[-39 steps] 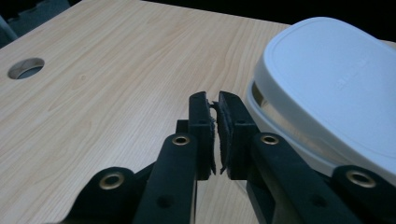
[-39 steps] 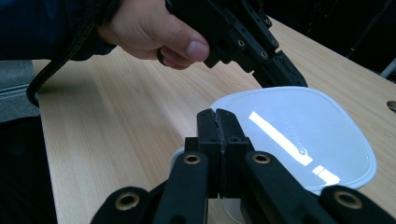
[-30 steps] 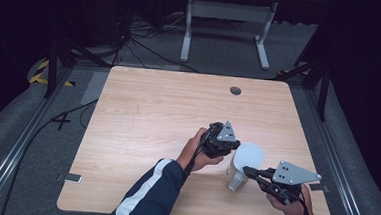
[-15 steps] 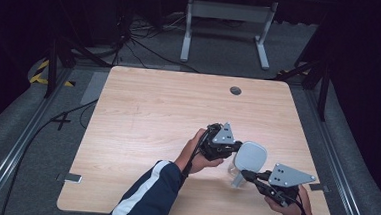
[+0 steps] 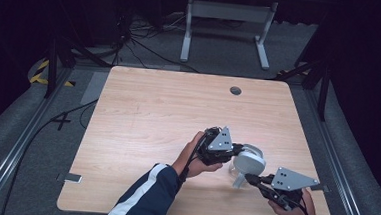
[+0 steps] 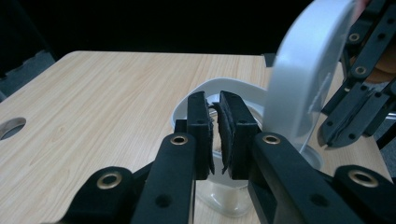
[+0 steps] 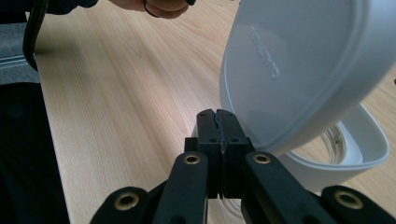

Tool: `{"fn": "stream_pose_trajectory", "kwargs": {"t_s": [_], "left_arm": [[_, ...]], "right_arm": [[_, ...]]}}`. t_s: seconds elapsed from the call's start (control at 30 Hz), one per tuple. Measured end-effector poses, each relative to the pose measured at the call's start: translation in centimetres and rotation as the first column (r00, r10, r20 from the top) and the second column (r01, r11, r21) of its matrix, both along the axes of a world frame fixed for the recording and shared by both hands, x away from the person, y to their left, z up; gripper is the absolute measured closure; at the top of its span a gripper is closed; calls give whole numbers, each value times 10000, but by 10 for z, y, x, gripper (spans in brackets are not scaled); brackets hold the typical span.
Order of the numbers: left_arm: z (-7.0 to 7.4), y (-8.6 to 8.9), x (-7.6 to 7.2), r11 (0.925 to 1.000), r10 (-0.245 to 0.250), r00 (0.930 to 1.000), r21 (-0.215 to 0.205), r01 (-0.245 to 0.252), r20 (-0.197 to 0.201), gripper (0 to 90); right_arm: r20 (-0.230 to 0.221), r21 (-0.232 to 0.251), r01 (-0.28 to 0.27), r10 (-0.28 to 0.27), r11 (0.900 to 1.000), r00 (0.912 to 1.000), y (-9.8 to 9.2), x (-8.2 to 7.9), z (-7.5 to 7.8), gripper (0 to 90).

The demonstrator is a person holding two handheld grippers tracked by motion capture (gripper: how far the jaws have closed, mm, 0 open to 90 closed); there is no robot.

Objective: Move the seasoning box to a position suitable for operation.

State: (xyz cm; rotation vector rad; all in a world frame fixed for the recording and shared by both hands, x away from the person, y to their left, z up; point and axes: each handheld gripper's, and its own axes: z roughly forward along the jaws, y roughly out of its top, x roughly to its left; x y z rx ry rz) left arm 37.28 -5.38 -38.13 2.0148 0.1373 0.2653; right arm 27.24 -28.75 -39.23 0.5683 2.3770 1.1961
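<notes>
The clear container (image 5: 239, 171) sits on the surface near its front right corner, rim pinched by the left hand-held gripper (image 6: 215, 133). Its white lid (image 7: 299, 70), light, thin, probably flexy, is clamped edge-on by the right hand-held gripper (image 7: 219, 135).

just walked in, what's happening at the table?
A person is working a white lidded container with two handheld grippers on the wooden table. The left gripper is clamped on the container's rim, holding it down. The right gripper pinches the edge of the white lid and has it tilted up, so the container is open with the lid hanging over it. What is inside the container cannot be made out.
</notes>
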Motion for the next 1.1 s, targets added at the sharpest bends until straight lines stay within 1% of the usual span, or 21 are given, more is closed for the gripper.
{"fn": "stream_pose_trajectory", "kwargs": {"t_s": [0.07, 0.1, 0.17, 0.2, 0.23, 0.37, 0.4, 0.43, 0.47, 0.5, 0.57, 0.6, 0.63, 0.8, 0.93, 1.0, 1.03, 1.07, 1.1], "left_arm": [[0, -1, -1, 10000, -15, 10000, 34, 15, -89, 834], [1, -2, -1, 9999, -66, 10000, 93, 66, 12, 834], [2, -2, -3, 9998, -137, 9999, 149, 136, 51, 836], [2, -2, -3, 9997, -130, 9998, 206, 127, 161, 836], [2, -1, -3, 9997, -136, 9999, 182, 135, 74, 836], [2, 1, -6, 9997, -92, 10000, 216, 92, -17, 836], [2, 1, -6, 9997, -99, 10000, 224, 98, 14, 835], [2, 1, -6, 9997, -99, 10000, 224, 98, 14, 836], [1, 1, -7, 9994, -137, 9999, 318, 135, 48, 836], [2, 2, -6, 9990, -216, 9996, 400, 208, 184, 836], [2, 2, -7, 9991, -185, 9997, 391, 180, 131, 836], [2, 2, -7, 9991, -186, 9997, 396, 179, 180, 836], [2, 2, -8, 9992, -168, 9998, 361, 166, 47, 836], [3, 3, -9, 9990, -202, 9997, 397, 197, 133, 835], [5, 5, -10, 9990, -209, 9997, 396, 205, 85, 826], [7, 9, -12, 9989, -171, 9997, 445, 163, 181, 824], [7, 10, -13, 9992, -139, 9998, 364, 133, 167, 824], [8, 12, -13, 9991, -132, 9997, 406, 124, 194, 822], [9, 15, -14, 9990, -131, 9994, 439, 118, 312, 819]], "right_arm": [[14, 58, 24, -24, 10000, 10000, -2, -1, 0, 894], [-6, 29, 28, -28, 10000, 10000, -3, -1, 1, 894], [24, 56, 34, -34, 10000, 10000, -4, -1, 1, 894], [54, 61, 42, -42, 10000, 10000, -5, -1, 1, 894], [33, 57, 60, -60, 10000, 10000, -5, -2, 1, 894], [6, 56, 64, -64, 10000, 10000, -7, -3, 1, 894], [-53, 74, 117, -117, 9999, 9999, -8, -4, 1, 894], [-2, 65, 119, -119, 9999, 9999, -8, -3, 1, 894], [4, 71, 133, -133, 9999, 9999, -9, -4, 1, 894], [-31, 77, 164, -164, 9998, 9999, -9, -4, 1, 894], [26, 93, 175, -175, 9998, 9998, -11, -4, 1, 894], [23, 79, 189, -189, 9998, 9998, -11, -4, 1, 894], [-38, 94, 206, -206, 9997, 9998, -12, -5, 1, 894], [-39, 89, 191, -191, 9998, 9998, -12, -4, 1, 893], [-44, 113, 221, -221, 9997, 9997, -13, -5, 1, 891], [-113, 106, 254, -252, 9996, 9996, -14, -6, 1, 890], [-113, 106, 254, -252, 9996, 9996, -14, -6, 1, 890], [-49, 37, 232, -231, 9997, 9997, -14, -5, 1, 890], [-82, 49, 250, -250, 9997, 9997, -15, -6, 1, 889]]}}
